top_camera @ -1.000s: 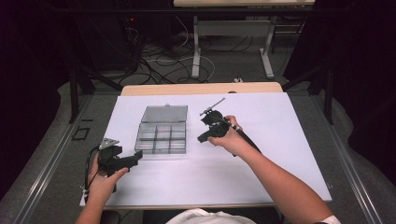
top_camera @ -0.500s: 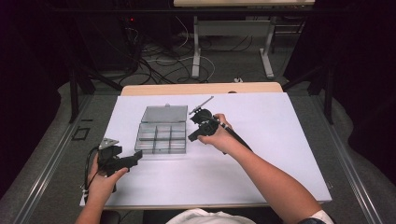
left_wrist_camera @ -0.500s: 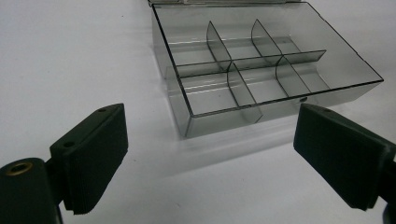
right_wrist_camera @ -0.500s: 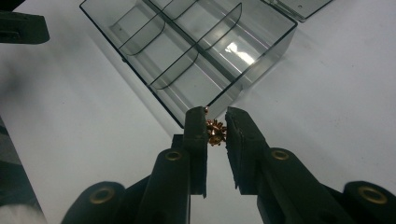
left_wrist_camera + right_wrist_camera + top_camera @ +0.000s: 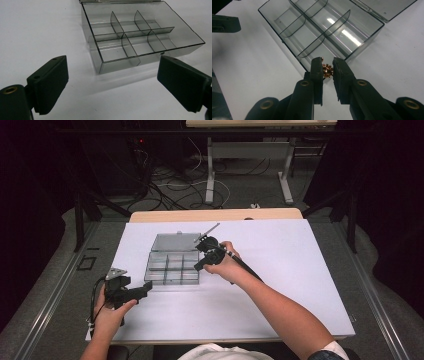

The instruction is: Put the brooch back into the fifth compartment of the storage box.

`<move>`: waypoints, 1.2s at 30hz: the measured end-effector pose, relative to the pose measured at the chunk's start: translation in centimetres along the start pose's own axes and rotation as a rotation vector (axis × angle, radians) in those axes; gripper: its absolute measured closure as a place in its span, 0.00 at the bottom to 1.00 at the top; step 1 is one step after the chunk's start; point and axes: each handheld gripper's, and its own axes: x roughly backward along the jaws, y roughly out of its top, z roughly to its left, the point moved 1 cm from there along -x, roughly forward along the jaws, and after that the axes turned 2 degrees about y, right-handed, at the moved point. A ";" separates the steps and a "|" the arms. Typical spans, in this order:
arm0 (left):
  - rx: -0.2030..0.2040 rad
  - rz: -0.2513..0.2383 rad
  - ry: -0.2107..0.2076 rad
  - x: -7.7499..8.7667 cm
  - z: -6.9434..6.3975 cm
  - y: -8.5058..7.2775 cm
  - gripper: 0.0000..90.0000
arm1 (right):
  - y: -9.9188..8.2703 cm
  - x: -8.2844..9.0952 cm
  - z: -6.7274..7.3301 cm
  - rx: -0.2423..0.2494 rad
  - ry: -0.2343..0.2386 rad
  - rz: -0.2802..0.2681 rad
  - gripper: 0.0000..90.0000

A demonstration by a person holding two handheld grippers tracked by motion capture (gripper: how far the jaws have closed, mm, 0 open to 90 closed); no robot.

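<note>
One white tabletop [image 5: 300,270] fills mid-frame of the high view amid a dark room, bearing a clear compartment box [image 5: 172,265] left of centre, above whose right edge the right hand-held gripper [image 5: 327,65] pinches a small copper gear [image 5: 327,70], while the left hand-held gripper [image 5: 112,85] gapes empty, lower left.

Right tool [image 5: 201,261] with copper part [image 5: 327,70], now nearer the box [image 5: 172,265].

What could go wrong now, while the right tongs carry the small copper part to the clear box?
The copper part is pinched only at the tips of the right tongs, so it may slip out. It hangs above the clear box near its wall, so it might fall outside or into the wrong compartment.
</note>
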 end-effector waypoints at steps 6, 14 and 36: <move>-0.001 0.000 -0.002 0.0 0.0 0.0 0.11 | 0.3 -1.2 0.1 -0.008 0.006 -0.038 0.88; 0.000 0.001 -0.004 0.0 0.0 0.0 0.11 | 0.5 -2.0 0.3 0.005 0.015 -0.041 0.88; -0.001 0.005 -0.007 -0.2 0.0 -0.1 0.11 | 0.9 -4.0 0.8 0.074 0.034 -0.128 0.88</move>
